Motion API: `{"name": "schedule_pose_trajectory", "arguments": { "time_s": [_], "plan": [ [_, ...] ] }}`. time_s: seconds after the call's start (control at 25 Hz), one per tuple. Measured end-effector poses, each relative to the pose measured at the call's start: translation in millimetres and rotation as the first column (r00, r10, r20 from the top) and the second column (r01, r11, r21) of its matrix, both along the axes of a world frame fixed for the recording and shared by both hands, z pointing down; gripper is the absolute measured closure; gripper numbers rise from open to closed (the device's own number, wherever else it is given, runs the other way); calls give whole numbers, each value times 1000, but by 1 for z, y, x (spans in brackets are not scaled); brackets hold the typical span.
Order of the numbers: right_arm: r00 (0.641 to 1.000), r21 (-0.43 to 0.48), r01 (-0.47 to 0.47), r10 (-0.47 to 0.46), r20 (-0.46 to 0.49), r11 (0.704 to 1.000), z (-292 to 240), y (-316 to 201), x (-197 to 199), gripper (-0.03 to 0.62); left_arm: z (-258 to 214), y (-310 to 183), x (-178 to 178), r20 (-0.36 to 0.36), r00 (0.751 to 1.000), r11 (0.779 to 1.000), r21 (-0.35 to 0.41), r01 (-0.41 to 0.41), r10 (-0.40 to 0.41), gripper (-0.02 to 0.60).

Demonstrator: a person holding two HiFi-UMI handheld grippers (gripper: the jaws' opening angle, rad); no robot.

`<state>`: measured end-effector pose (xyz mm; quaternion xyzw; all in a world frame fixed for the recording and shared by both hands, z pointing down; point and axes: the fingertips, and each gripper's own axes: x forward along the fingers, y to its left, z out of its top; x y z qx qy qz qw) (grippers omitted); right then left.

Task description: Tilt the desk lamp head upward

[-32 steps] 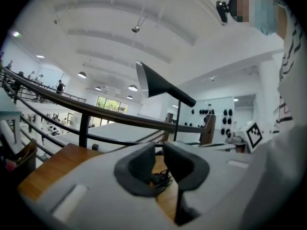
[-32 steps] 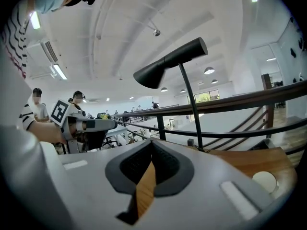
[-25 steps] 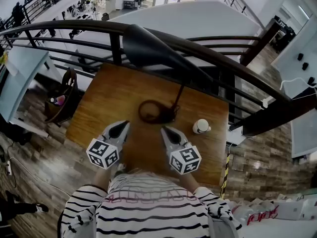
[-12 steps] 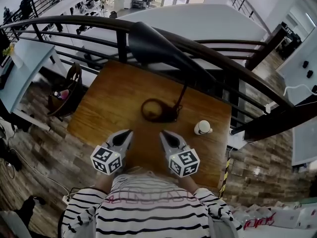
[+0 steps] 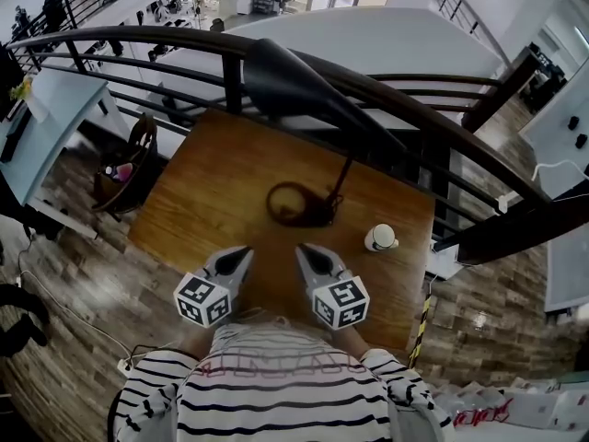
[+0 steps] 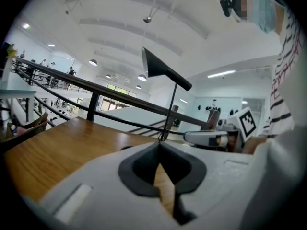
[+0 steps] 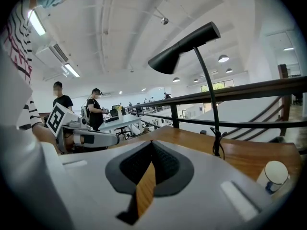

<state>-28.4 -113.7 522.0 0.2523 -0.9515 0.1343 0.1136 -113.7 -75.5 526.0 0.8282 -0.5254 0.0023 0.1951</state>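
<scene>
Item: black desk lamp with a cone-shaped head (image 5: 293,83) on a thin dark stem (image 5: 341,179), standing toward the far middle of a brown wooden table (image 5: 207,178) beside a dark railing. A dark ring (image 5: 296,204) lies at the foot of the stem; we cannot tell whether it is the base or a coiled lead. The head (image 7: 184,46) sits aslant at the top of the stem, high above the table. The gripper views disagree on how steeply it slopes, so we judge that the scene fits both a head yet to be raised and one already raised. Accessory: a small white paper cup (image 5: 380,238) to the right of the foot, apart from it. Left gripper (image 5: 245,251) has its jaws pressed together with nothing between them, and it is low over the near table edge. Right gripper (image 5: 301,250) is likewise closed and empty, just beside the left one. Both are well short of the lamp. Handling, by our estimate: the head is light, rigid and smooth-painted, so pads may slip on the taper. Its joint likely turns with some friction, while the slender stem would flex and the foot might slide or tip. Best hold is the narrow neck end of the cone or its wide rim, with the stem steadied low down.
</scene>
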Motion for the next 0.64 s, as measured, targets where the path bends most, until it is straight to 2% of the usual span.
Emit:
{"name": "schedule_pose_trajectory", "arguments": {
  "time_s": [0.36,0.64],
  "plan": [
    [1000,0,-14,14,-1,1000,3,-7,-6,594,0,-6,-3,-1,1000,1000,1,-21,21,578],
    [999,-8,-33,33,-2,999,4,-22,4,594,-1,-20,1,-10,1000,1000,-5,-15,14,578]
  ]
}}
